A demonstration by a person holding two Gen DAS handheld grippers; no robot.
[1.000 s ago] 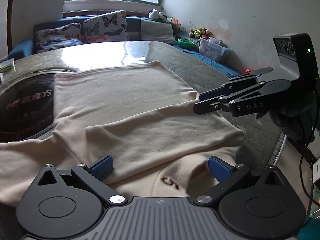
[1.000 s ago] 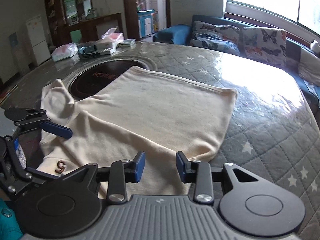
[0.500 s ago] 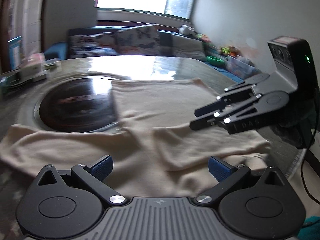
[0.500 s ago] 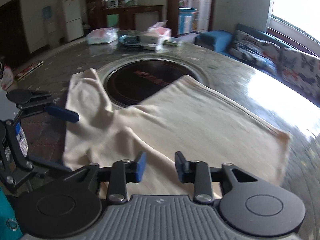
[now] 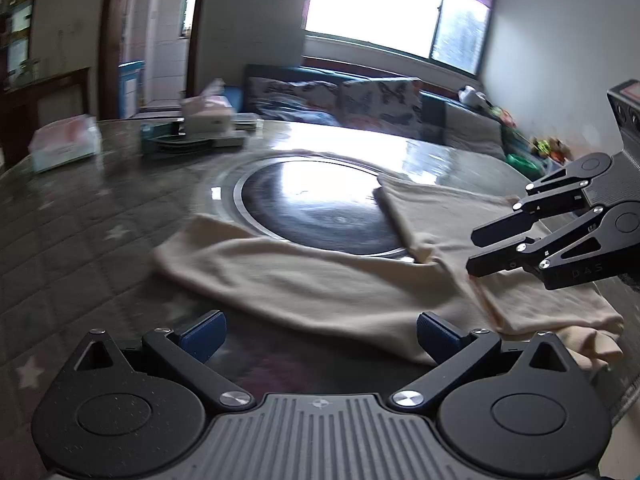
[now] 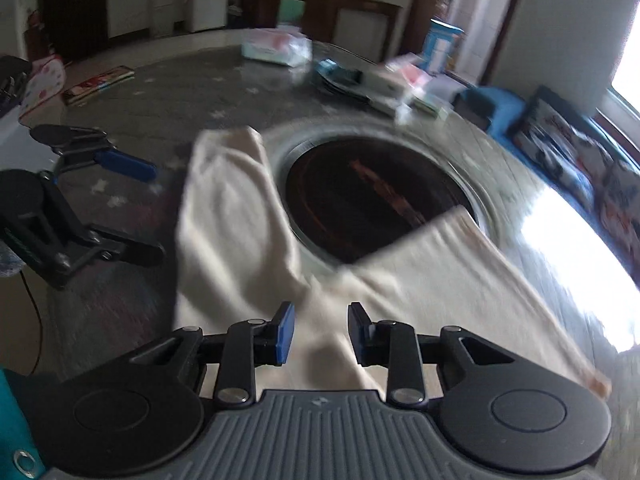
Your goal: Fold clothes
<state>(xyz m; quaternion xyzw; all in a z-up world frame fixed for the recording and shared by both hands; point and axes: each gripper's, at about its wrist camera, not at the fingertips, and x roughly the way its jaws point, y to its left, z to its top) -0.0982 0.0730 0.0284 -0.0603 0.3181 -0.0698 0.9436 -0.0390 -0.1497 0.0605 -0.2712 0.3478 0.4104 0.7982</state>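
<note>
A cream long-sleeved top [image 5: 320, 280] lies on the quilted table, one sleeve [image 5: 224, 252] stretched out to the left, the other folded over the body. In the right wrist view the top [image 6: 420, 280] spreads ahead, its sleeve [image 6: 224, 200] running away to the left. My left gripper [image 5: 320, 334] is open and empty, just above the near edge of the sleeve. My right gripper [image 6: 320, 334] is partly open and empty, hovering over the body; it also shows in the left wrist view [image 5: 476, 252]. The left gripper shows at the left of the right wrist view [image 6: 152, 212].
A dark round glass turntable [image 5: 316, 212] sits in the table's middle, partly under the top. Tissue packs [image 5: 64, 146] and boxes with a dish [image 5: 200, 128] stand at the far side. A sofa with cushions [image 5: 360, 100] lies beyond. The table edge [image 5: 624, 396] runs near right.
Both grippers have swung left across the top, from the folded right sleeve toward the stretched-out left sleeve. Both stayed empty, and the top has not moved.
</note>
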